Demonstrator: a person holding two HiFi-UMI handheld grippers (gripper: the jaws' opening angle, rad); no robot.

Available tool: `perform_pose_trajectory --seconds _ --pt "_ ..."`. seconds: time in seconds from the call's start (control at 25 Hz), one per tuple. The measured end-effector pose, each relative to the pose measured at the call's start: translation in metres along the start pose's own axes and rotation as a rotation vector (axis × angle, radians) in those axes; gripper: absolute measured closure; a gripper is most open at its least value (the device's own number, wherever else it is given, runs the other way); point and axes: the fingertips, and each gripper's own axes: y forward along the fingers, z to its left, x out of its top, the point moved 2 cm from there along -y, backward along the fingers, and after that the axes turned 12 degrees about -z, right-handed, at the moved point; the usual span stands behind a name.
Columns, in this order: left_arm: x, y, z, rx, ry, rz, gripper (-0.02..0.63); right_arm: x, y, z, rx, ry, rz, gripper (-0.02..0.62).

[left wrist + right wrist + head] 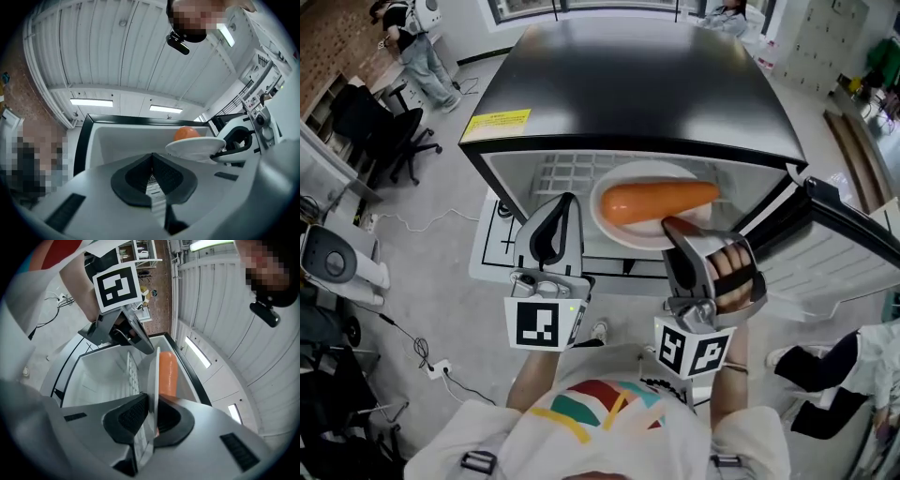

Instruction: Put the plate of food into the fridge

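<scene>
Nearest the person, the left claw (pixel 152 161) sits closed and empty, plain only in its own view, while the right claw (pixel 151 411) pinches the rim of the stiff, breakable plate (pixel 614 225), best kept level with its loose carrot (pixel 661 201), just inside the open fridge (pixel 628 84) above the shelf (pixel 562 173).

White plate (pixel 614 225), orange food (pixel 661 201), black fridge (pixel 637 84) with yellow label (pixel 497 121), grey left claw (pixel 565 201) and right claw (pixel 671 225) with black pads (pixel 131 416), black-and-white square markers (pixel 537 323), white shirt (pixel 600 417) striped red, green, yellow
</scene>
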Motion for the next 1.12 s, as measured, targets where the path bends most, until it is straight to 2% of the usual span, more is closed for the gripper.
perform_pose_trajectory --seconds 0.16,0.4,0.72,1.12 --pt "-0.011 0.002 0.003 -0.045 -0.029 -0.014 0.598 -0.006 0.009 0.007 0.026 -0.015 0.051 0.566" --pt "-0.030 0.011 0.006 -0.073 -0.067 -0.001 0.598 -0.022 0.029 0.015 0.086 -0.022 0.107 0.566" --pt "-0.046 0.020 0.012 -0.080 -0.112 0.022 0.598 -0.036 0.054 0.019 0.170 -0.025 0.144 0.563" --pt "-0.057 0.020 0.020 -0.056 -0.130 0.055 0.598 -0.047 0.074 0.027 0.254 -0.012 0.152 0.561"
